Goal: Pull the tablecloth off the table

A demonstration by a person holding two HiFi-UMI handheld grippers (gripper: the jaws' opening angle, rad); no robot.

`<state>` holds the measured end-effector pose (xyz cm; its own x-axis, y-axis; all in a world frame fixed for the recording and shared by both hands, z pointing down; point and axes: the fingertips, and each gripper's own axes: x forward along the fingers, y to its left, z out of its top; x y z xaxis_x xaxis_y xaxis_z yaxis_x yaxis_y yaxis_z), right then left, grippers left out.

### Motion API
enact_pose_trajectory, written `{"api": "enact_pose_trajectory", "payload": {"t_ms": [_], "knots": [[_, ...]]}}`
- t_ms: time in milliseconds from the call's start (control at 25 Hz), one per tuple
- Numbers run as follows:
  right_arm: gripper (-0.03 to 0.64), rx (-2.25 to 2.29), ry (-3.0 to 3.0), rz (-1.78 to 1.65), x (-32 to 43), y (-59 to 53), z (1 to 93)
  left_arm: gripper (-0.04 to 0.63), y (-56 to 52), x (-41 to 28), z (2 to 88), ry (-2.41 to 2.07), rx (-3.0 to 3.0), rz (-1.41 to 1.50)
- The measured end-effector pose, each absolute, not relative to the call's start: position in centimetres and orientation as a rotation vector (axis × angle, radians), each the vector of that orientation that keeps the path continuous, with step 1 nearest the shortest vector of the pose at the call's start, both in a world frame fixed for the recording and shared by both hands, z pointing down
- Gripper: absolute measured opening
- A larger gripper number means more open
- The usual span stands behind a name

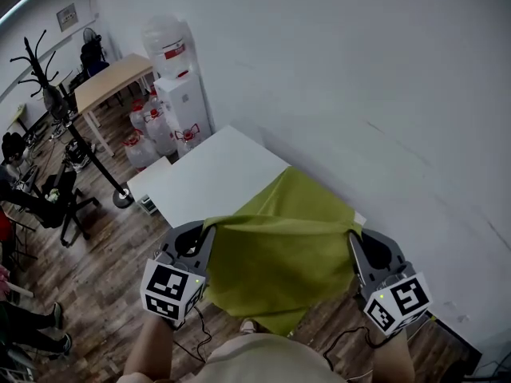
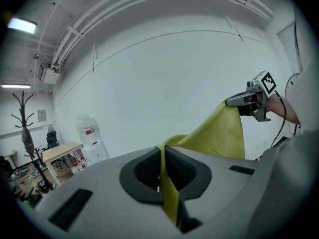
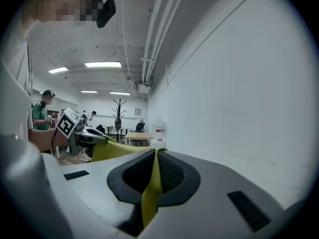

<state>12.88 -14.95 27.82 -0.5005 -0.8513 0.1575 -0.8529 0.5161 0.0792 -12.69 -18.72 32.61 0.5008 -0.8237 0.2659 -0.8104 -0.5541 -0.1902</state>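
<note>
A yellow-green tablecloth hangs stretched between my two grippers, its far end still lying on the near part of the white table. My left gripper is shut on the cloth's left corner; in the left gripper view the tablecloth runs from between the jaws across to the right gripper. My right gripper is shut on the right corner, and the right gripper view shows a strip of the tablecloth pinched between its jaws, with the left gripper beyond.
The table stands against a white wall. A water dispenser with spare bottles stands at its far end, with a coat stand and a wooden desk further left. A person stands far back in the room.
</note>
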Motion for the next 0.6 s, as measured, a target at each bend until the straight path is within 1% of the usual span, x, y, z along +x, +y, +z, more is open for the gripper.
{"api": "enact_pose_trajectory", "payload": {"t_ms": [320,600], "knots": [[0.032,1.436,-2.534,0.114,12.7,-15.3,31.8,0.021,-18.6,-12.8,37.0,1.501,-2.744,-0.608],[0.032,1.441,-2.529,0.197,12.9,-15.5,34.0,0.021,-18.8,-12.9,38.8,1.519,-2.764,-0.638]]}}
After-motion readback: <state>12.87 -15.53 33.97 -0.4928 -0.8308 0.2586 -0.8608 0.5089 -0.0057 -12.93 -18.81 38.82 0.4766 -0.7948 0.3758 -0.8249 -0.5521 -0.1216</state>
